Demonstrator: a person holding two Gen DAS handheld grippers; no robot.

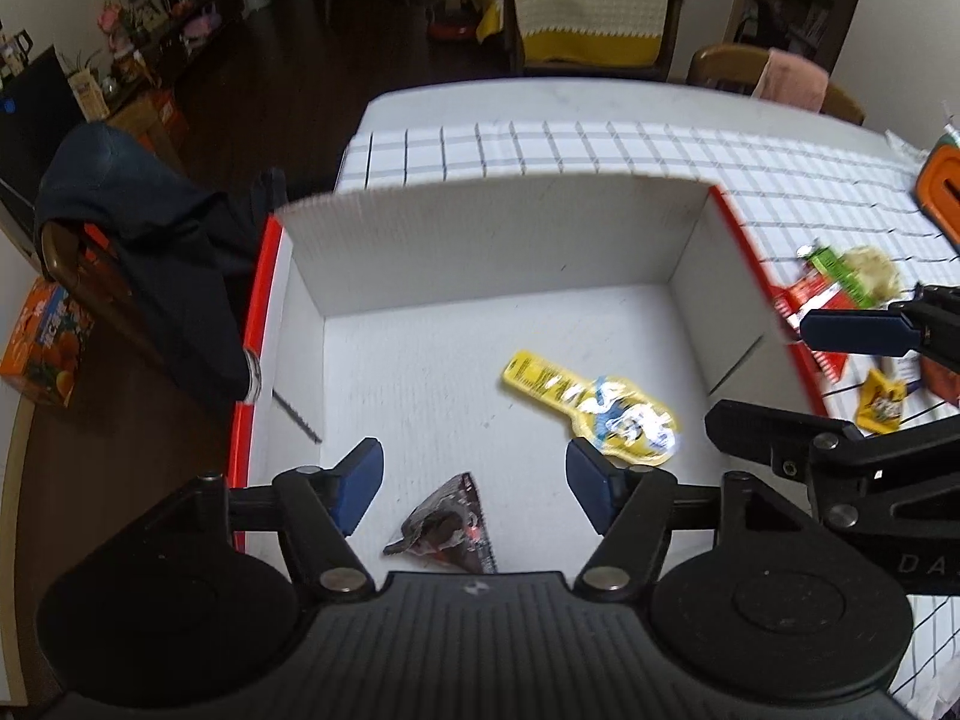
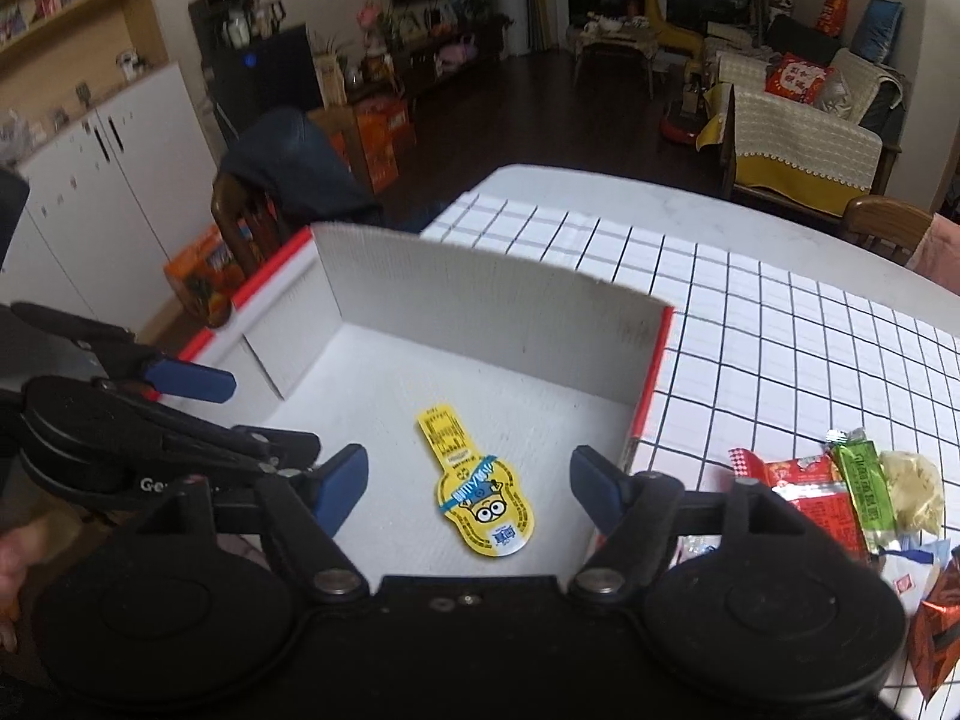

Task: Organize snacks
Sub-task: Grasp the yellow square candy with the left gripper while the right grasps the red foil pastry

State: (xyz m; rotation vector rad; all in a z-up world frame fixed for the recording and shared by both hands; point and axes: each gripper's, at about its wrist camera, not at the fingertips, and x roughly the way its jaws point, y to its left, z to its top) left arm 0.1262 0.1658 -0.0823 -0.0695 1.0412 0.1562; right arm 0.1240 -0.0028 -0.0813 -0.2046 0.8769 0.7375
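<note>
A white cardboard box [image 1: 492,240] with red edges stands on the checked tablecloth. Inside it lie a yellow cartoon snack packet [image 1: 594,408] and a dark triangular packet [image 1: 447,531]. My left gripper [image 1: 471,480] is open and empty above the box, just over the dark packet. The right gripper shows at the right edge of the left wrist view, one blue finger [image 1: 858,333] over the box's right wall. In the right wrist view my right gripper [image 2: 468,489] is open and empty above the yellow packet [image 2: 480,492] in the box [image 2: 480,282].
Several loose snack packets [image 2: 840,492] lie on the tablecloth [image 2: 780,330] right of the box, also in the left wrist view [image 1: 840,282]. An orange object [image 1: 942,186] is at the table's far right. A chair with dark clothing [image 1: 150,240] stands left of the table.
</note>
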